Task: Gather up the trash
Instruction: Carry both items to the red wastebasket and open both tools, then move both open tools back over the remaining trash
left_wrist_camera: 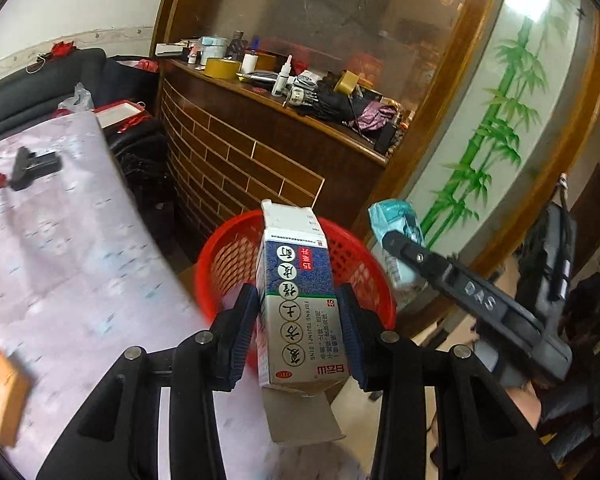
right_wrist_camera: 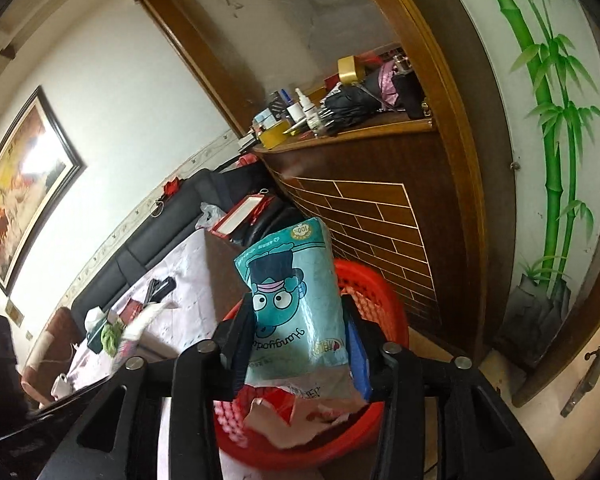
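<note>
Trash in both grippers, above red plastic mesh basket (left_wrist_camera: 228,256) on floor beside table. Left gripper (left_wrist_camera: 300,336) fingers clamp white-and-blue cardboard medicine box (left_wrist_camera: 298,300), flap open. Right gripper (right_wrist_camera: 300,336) fingers pinch teal plastic tissue packet (right_wrist_camera: 296,300), torn at bottom. Judgement: centre each over basket mouth before parting fingers; packet light, may drift. Table under pale floral cloth (left_wrist_camera: 72,248); brown brick-pattern wooden counter (left_wrist_camera: 236,160), cluttered top; bamboo mural wall (right_wrist_camera: 548,120).

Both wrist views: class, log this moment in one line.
left tongs: grip box | right tongs: grip wrapper | both above red basket
</note>
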Demonstrator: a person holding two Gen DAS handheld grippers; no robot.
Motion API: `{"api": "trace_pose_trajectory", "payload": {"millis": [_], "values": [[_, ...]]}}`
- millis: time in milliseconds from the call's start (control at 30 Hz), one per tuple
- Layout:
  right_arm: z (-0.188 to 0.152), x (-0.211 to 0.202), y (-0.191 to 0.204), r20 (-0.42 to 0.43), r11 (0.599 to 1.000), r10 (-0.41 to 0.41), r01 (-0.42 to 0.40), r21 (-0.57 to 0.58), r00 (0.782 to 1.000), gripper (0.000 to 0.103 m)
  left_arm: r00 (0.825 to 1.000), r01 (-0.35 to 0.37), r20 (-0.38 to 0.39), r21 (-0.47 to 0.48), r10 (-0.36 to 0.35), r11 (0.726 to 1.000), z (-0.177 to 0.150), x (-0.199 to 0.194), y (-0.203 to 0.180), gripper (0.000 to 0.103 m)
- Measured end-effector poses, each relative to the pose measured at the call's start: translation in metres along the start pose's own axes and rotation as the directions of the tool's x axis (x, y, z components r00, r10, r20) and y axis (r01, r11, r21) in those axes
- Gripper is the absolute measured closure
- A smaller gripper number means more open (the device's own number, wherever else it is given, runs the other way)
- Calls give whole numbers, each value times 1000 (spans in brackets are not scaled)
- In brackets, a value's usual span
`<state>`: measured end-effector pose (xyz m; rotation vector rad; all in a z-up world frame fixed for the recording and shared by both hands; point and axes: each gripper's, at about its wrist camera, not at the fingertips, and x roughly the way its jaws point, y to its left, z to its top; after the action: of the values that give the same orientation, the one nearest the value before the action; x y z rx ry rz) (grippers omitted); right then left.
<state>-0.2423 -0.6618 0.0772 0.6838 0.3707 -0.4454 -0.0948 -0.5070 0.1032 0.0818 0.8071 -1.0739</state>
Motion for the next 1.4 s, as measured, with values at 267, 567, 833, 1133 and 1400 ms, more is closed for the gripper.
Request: {"api": "trace_pose_trajectory", "payload": {"millis": [267, 567, 833, 1133, 1400], "values": [[0, 19, -17, -20, 1000, -20, 20, 16, 1000, 43, 999, -29, -22, -84, 27, 996, -2, 4, 24, 33], [-34, -1, 30, -64, 995, 86, -89, -42, 994, 43, 994, -106, -29, -46, 105, 993, -47, -52, 45, 33], [-80, 8, 99, -174, 974, 150, -176, -142, 973, 43, 979, -204, 4, -54, 205, 977, -94, -126, 83, 33], [-132, 17, 179, -292, 922, 205, -284, -262, 934, 43, 918, -380, 21, -248, 397, 891, -138, -213, 187, 33], [-163, 22, 220, -353, 880, 228, -347, -324, 907, 43, 899, -410, -52, -449, 434, 794, -134, -226, 300, 55]]}}
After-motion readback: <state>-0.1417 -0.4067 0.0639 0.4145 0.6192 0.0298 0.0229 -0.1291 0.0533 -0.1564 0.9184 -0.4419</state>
